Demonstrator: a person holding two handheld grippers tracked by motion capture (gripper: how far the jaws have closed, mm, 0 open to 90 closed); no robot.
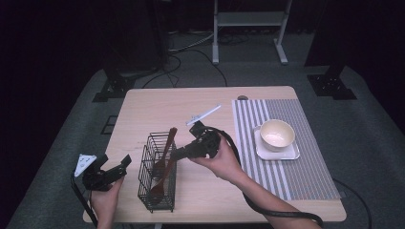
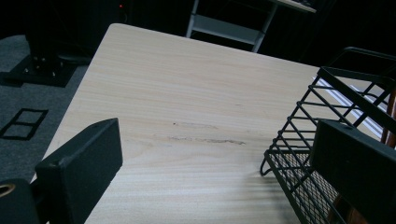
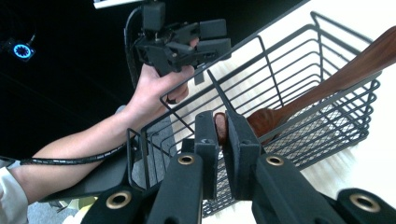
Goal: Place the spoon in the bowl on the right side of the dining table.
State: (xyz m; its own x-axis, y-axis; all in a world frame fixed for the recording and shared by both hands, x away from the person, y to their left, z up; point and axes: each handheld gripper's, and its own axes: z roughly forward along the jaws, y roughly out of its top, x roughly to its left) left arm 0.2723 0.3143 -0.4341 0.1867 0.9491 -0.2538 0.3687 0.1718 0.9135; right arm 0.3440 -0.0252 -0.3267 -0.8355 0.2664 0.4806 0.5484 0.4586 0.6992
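Right gripper (image 1: pixel 177 153): black, blocky, with a thick ribbed cable; its padded jaws are clamped on the end of a wooden spoon handle, seen up close in the right gripper view (image 3: pixel 223 140), at the upper edge of the wire basket.
Left gripper (image 1: pixel 114 168): black with a grey three-cornered plate; jaws spread wide with nothing between them, held at the tabletop's near-left corner, just left of the basket; the left gripper view (image 2: pixel 219 168) shows bare wood between the two flat pads.
Tabletop (image 1: pixel 143 114): pale wood grain, smooth, rounded corners; a faint scuff on its left half; broad open room at the left and far side.
Placemat (image 1: pixel 296 167): flat woven rectangle with grey and white stripes, covering the right side almost to the near edge.
Wire basket (image 1: pixel 145 186): black metal grid, long and narrow, mesh floor, open top; standing left of centre, close to the near edge.
Tray (image 1: pixel 291 153): small white rounded square on the placemat.
Bowl (image 1: pixel 277 133): cream, round, glossy, sitting on the tray.
Wooden spoon (image 1: pixel 166 151): dark reddish-brown, smooth; leaning in the basket, handle rising toward the far side; a second spoon lies beside it.
White strip (image 1: pixel 204 115): thin, flat, slanted on bare wood beyond the right hand.
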